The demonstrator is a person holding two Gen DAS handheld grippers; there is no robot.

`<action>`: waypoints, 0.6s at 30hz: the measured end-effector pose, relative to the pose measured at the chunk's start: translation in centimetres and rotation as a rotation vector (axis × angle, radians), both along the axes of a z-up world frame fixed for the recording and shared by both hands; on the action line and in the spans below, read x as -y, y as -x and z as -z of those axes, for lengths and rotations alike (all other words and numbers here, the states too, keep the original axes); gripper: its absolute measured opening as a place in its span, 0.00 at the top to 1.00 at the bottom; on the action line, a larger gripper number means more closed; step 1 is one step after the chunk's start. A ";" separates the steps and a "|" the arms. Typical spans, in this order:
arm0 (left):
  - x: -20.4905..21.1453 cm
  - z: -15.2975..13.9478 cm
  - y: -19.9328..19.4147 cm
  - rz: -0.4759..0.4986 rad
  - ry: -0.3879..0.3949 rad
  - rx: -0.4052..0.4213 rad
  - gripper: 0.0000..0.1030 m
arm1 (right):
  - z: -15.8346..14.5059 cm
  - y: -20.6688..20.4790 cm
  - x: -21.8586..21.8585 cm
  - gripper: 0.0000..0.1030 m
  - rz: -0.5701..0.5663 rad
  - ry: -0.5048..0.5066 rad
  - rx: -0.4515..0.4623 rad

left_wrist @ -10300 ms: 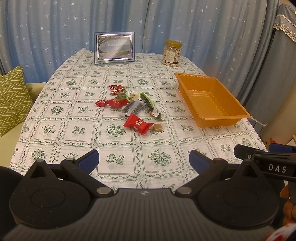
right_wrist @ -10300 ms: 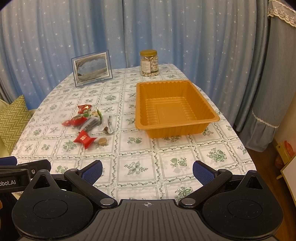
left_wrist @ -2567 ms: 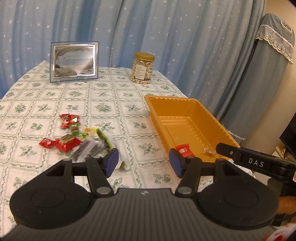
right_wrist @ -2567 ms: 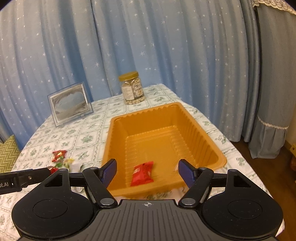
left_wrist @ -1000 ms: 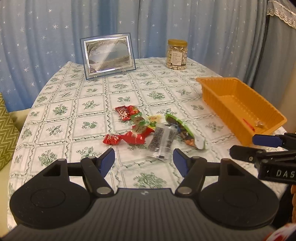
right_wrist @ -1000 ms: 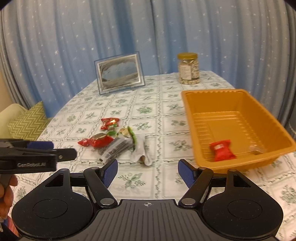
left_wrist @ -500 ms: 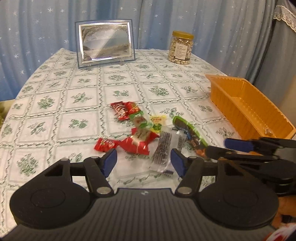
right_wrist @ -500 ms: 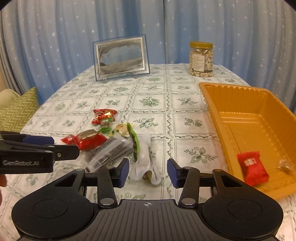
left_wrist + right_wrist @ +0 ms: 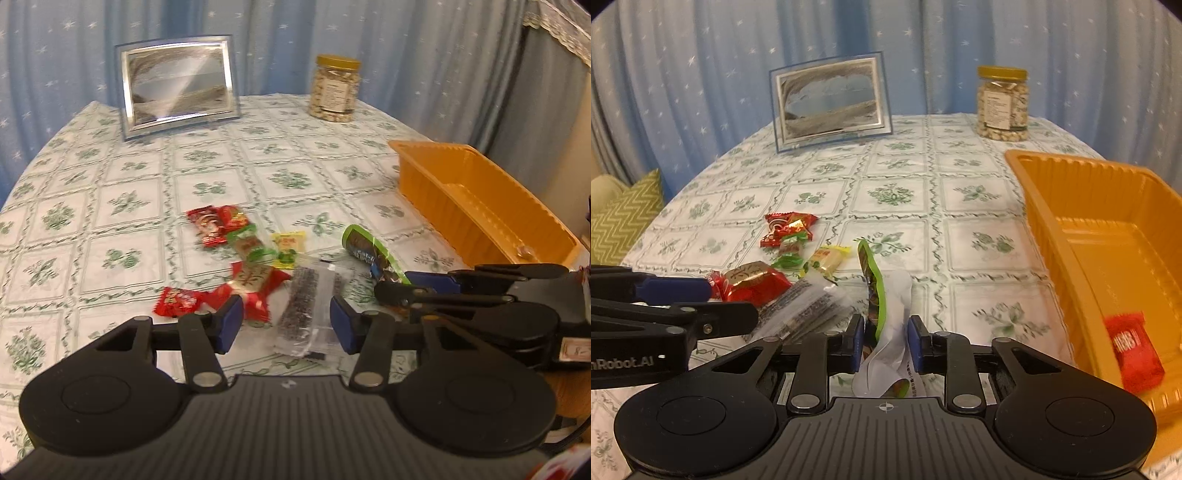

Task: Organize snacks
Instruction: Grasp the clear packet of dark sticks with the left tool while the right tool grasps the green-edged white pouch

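Note:
Several wrapped snacks lie in a pile on the patterned tablecloth [image 9: 295,181]. My left gripper [image 9: 285,325] hangs low over it, jaws closing, with a clear packet of dark pieces [image 9: 303,306] between the pads, untouched. A red and gold candy [image 9: 255,280] lies by the left pad. My right gripper [image 9: 885,343] is closing, and its pads press on a green and white packet [image 9: 886,325]. The orange tray [image 9: 1052,236] on the right holds a red candy [image 9: 1132,350] and a small brown sweet [image 9: 524,252].
A silver picture frame [image 9: 177,85] and a jar of nuts [image 9: 334,88] stand at the back of the table, with blue curtains behind. A green zigzag cushion [image 9: 620,218] lies off the left edge. The two grippers sit close side by side.
Both grippers came down and forward onto the snack pile. The right jaws narrowed from wide apart onto the green and white packet. The left jaws narrowed around the clear packet.

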State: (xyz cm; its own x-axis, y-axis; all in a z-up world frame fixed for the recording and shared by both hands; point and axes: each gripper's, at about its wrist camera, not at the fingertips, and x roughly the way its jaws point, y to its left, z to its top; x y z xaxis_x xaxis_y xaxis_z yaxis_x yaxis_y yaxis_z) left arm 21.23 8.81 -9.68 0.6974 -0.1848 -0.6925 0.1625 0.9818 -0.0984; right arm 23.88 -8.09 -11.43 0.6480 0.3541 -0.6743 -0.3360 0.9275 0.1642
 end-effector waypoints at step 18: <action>3.3 2.8 -2.6 0.128 -0.118 -0.031 0.53 | -0.1 2.5 2.4 0.75 0.049 -0.027 -0.010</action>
